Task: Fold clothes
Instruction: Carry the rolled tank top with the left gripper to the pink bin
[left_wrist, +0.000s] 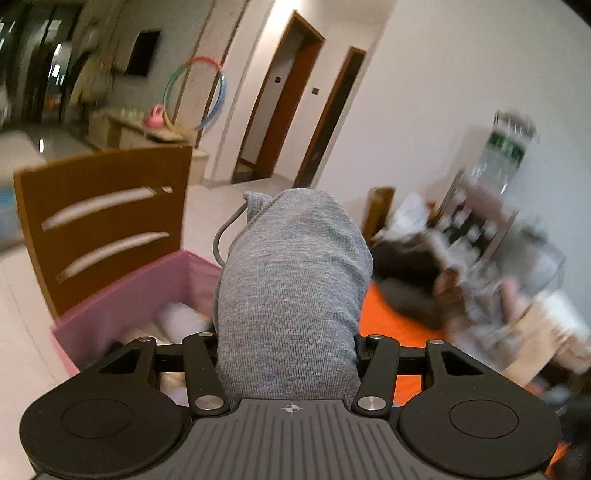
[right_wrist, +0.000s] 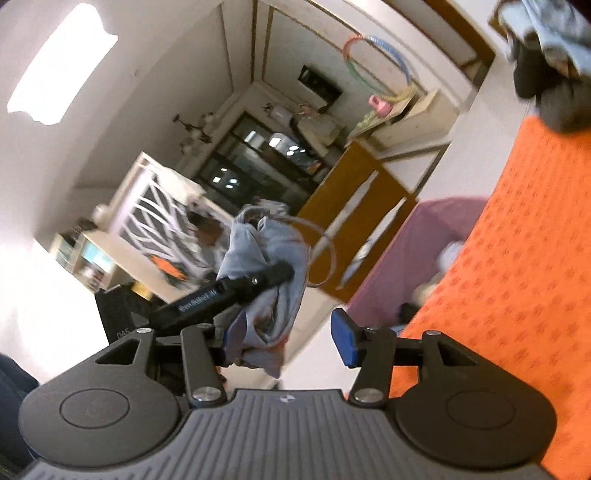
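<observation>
The left claw (left_wrist: 288, 354) is gripping a rolled grey garment (left_wrist: 291, 273): the bundle is filling the whole gap between the jaws and is standing out forward along the fingers, so its long axis is running straight away from the claw. A thin grey drawcord (left_wrist: 221, 240) is looping off its far end. Beyond and to the left of the bundle a pink bin (left_wrist: 122, 299) is sitting open, with pale folded pieces already lying inside, in front of a wooden chair back (left_wrist: 107, 206). To the right, the orange tabletop (left_wrist: 391, 321) is carrying a dark heap of clothes (left_wrist: 406, 273) near its far edge.

The right claw (right_wrist: 288, 341) is standing open, its blue pads well apart and pressing on nothing. In its view the same garment (right_wrist: 266, 273) is hanging clamped by the left claw's black finger (right_wrist: 236, 286), just ahead of the right claw and towards its left pad (right_wrist: 236, 328); whether cloth is brushing that pad is hard to say through the blur. The orange tabletop (right_wrist: 517, 258) is stretching away on the right, with the pink bin (right_wrist: 417, 251) just off its left edge.

My judgement: the bundle is folded and is being carried to the bin. The relation that matters is that the bin is lying ahead and to the left of the left claw, roughly in line with the bundle's axis, so the left hand is the nearer one to set it in, while the right is free.
</observation>
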